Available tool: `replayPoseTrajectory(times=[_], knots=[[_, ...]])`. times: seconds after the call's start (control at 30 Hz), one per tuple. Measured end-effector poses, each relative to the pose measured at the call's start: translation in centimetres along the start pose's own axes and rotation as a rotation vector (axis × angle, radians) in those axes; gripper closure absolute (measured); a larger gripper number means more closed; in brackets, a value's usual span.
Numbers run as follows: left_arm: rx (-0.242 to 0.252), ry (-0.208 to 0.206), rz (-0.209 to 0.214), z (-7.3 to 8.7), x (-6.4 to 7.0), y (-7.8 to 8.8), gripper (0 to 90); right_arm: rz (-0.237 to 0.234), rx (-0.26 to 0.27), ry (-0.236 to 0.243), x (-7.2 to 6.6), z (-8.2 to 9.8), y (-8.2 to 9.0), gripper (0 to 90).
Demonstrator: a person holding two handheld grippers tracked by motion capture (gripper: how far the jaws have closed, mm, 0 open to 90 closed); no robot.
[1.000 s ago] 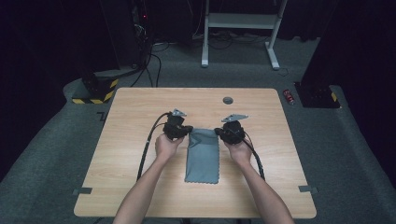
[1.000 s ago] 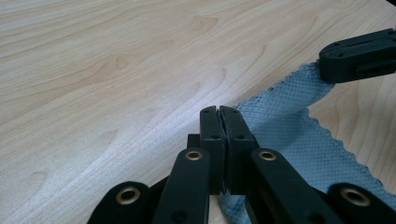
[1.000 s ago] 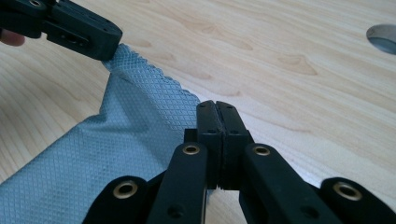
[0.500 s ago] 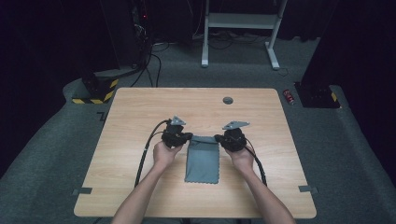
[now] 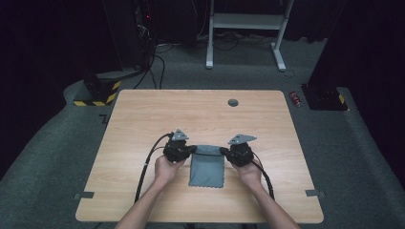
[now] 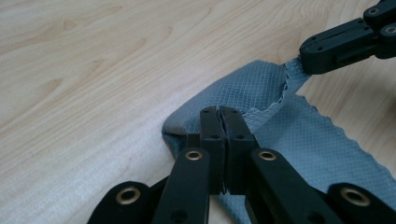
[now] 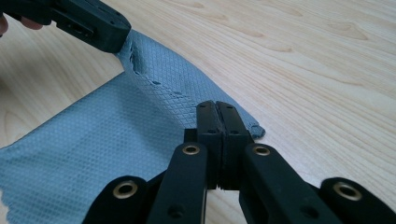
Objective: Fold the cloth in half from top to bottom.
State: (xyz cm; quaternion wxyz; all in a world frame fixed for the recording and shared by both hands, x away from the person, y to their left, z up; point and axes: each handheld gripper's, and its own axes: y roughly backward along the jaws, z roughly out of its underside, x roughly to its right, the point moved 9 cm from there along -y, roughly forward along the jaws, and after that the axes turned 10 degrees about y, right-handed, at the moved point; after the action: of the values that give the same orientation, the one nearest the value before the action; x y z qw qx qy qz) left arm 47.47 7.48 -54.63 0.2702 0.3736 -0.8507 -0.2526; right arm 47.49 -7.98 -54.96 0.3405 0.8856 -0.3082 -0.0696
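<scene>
The surface [image 5: 143, 119] lies bare across the upper half of the frame, save a small dark round disc [image 5: 233, 102] at upper centre. Low centre, passage is blocked by the grey cloth [image 5: 207, 169], with the left hand-held gripper [image 5: 193, 149] and right hand-held gripper [image 5: 222, 151] closed on its far corners. Both side margins stand free.

cloth [image 7: 93, 154] edge cropped, corners hidden by jaws

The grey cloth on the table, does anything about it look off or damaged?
Nothing stands out. The grey cloth lies flat on the table, its far corners pinched by the left hand-held gripper and right hand-held gripper; no tears visible.
</scene>
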Motion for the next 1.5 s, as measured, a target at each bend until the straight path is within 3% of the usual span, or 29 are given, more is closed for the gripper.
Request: replayPoseTrajectory(times=[0.47,0.97,1.5], knots=[[0.011,-0.025,0.005,1.4,0.9,1.0,88.7,-0.016,0.011,0.01,-1.2,0.4,0.7,89.4],[0.026,-0.01,0.032,2.1,1.6,1.6,88.7,-0.03,0.022,0.025,-2.1,0.8,1.6,89.4],[0.02,-0.045,0.027,3.2,2.2,2.3,88.7,-0.055,0.035,0.036,-3.4,1.2,2.4,89.4]])
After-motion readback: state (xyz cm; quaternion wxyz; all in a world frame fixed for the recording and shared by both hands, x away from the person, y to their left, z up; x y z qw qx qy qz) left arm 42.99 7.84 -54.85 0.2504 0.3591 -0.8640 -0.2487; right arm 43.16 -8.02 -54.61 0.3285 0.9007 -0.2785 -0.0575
